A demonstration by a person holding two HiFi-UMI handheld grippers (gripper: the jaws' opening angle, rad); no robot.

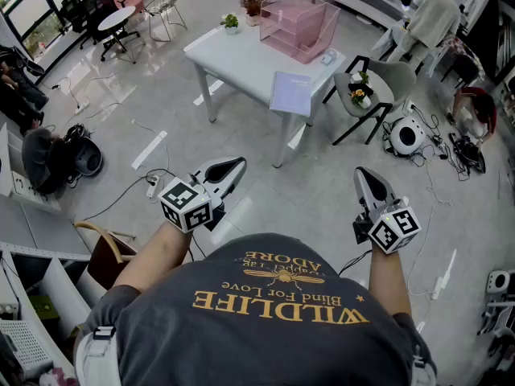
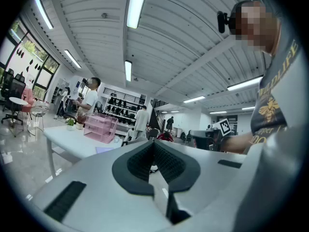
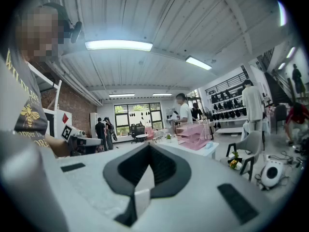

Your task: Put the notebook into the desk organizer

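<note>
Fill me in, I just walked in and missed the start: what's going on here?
A person holds a gripper in each hand, standing back from the white table. The left gripper and right gripper are both shut on nothing, fingers together. The notebook lies flat at the table's near edge; the pink desk organizer stands further back on it. Nothing has been picked up yet.

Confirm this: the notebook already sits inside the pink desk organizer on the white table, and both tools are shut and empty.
Not right. The head view shows the notebook lying flat on the white table, outside the pink desk organizer, not inside it. The left tool and right tool are indeed shut and empty.
</note>
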